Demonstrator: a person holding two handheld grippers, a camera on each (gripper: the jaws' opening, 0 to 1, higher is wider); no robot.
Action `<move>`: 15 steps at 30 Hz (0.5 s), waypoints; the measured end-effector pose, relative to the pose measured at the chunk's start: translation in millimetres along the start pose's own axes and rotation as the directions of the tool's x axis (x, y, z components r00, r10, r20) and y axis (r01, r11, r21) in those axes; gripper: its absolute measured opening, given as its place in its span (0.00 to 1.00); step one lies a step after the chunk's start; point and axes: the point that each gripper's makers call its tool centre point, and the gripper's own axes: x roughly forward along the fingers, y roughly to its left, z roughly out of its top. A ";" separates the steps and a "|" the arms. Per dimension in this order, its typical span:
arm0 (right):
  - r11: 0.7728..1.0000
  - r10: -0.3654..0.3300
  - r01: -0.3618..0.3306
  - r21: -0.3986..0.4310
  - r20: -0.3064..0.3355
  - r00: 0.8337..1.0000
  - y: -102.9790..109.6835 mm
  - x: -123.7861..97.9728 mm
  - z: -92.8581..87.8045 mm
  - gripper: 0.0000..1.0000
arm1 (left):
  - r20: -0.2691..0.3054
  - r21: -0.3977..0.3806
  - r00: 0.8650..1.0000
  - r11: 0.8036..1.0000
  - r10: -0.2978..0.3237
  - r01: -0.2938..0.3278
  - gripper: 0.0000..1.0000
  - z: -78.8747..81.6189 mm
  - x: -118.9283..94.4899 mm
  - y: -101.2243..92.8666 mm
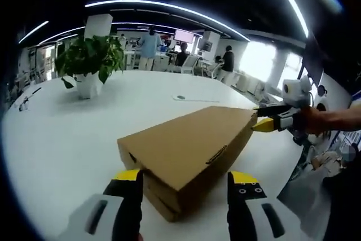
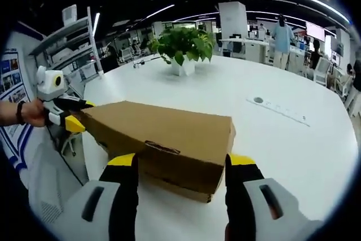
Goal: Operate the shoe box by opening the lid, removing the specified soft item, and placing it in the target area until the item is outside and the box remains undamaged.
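A brown cardboard shoe box (image 1: pixel 189 145) lies on the white table (image 1: pixel 56 139) with its lid down. My left gripper (image 1: pixel 185 190) is open, and its yellow-tipped jaws stand either side of the box's near corner. My right gripper (image 1: pixel 265 122), held by a hand, reaches the box's far corner from the right. In the right gripper view the shoe box (image 2: pixel 163 134) lies lengthwise. My right gripper (image 2: pixel 180 176) is open astride its near end. My left gripper (image 2: pixel 70 119) is at the box's far left corner. What is inside the box is hidden.
A potted plant (image 1: pixel 90 60) (image 2: pixel 181 46) stands further back on the table (image 2: pixel 293 145). A small round disc (image 1: pixel 180 97) (image 2: pixel 258 100) lies beyond the box. The table edge runs close by the box's end (image 1: pixel 293 162). People stand at desks in the background.
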 end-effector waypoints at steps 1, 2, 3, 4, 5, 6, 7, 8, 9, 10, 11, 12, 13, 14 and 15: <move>1.000 0.000 0.000 0.002 0.005 1.000 -0.2 -0.2 1.1 0.58 | 0.001 0.006 1.000 1.000 0.000 0.000 0.61 1.1 -0.3 0.0; 1.000 0.000 0.000 0.004 0.013 1.000 0.1 -1.2 4.0 0.58 | -0.001 0.020 1.000 1.000 0.005 -0.005 0.60 2.4 -0.6 0.6; 1.000 0.000 0.000 0.006 0.015 1.000 0.9 -2.1 5.6 0.58 | -0.001 0.025 1.000 1.000 0.005 -0.005 0.60 3.0 -0.8 0.7; 1.000 -0.002 0.002 0.005 0.021 1.000 1.2 -2.8 8.7 0.58 | 0.000 0.029 1.000 1.000 0.005 -0.005 0.60 4.2 -1.1 0.3; 1.000 -0.004 0.004 0.001 0.027 1.000 1.3 -3.2 11.5 0.58 | 0.001 0.033 1.000 0.999 0.006 -0.006 0.60 5.6 -1.6 0.4; 1.000 -0.004 0.004 0.005 0.031 1.000 0.8 -3.5 13.5 0.57 | 0.003 0.036 1.000 0.999 0.007 -0.007 0.60 6.5 -1.9 0.5; 1.000 -0.004 0.004 0.008 0.036 0.999 0.4 -3.8 15.8 0.57 | 0.004 0.040 1.000 0.999 0.008 -0.008 0.60 7.7 -2.2 0.4; 1.000 -0.005 0.004 0.008 0.043 0.999 0.4 -4.6 19.6 0.57 | 0.005 0.047 1.000 0.999 0.009 -0.010 0.60 9.5 -2.5 0.7; 1.000 -0.006 0.005 0.012 0.052 0.999 0.5 -5.5 24.4 0.57 | 0.007 0.051 1.000 0.999 0.011 -0.012 0.60 11.0 -2.7 0.9; 1.000 -0.006 0.005 0.014 0.057 0.998 0.2 -5.5 26.9 0.57 | 0.009 0.058 1.000 0.998 0.014 -0.015 0.60 13.2 -3.2 1.5; 1.000 -0.007 0.005 0.020 0.065 0.998 -0.3 -5.6 30.9 0.57 | 0.011 0.062 1.000 0.998 0.016 -0.017 0.59 14.7 -3.6 2.3; 1.000 -0.007 0.005 0.023 0.071 0.997 -0.4 -5.9 33.8 0.57 | 0.015 0.069 1.000 0.997 0.022 -0.023 0.58 17.1 -4.3 3.9; 1.000 -0.007 0.005 0.024 0.074 0.997 -0.5 -5.9 35.1 0.57 | 0.018 0.073 1.000 0.997 0.026 -0.027 0.57 18.8 -4.8 5.0; 1.000 -0.008 0.006 0.029 0.083 0.997 -1.1 -5.9 39.3 0.57 | 0.021 0.078 0.999 0.997 0.029 -0.031 0.55 20.7 -5.3 6.2; 0.999 -0.009 0.006 0.032 0.089 0.996 -1.5 -5.9 41.9 0.57 | 0.027 0.079 0.999 0.996 0.035 -0.037 0.54 23.4 -5.9 8.0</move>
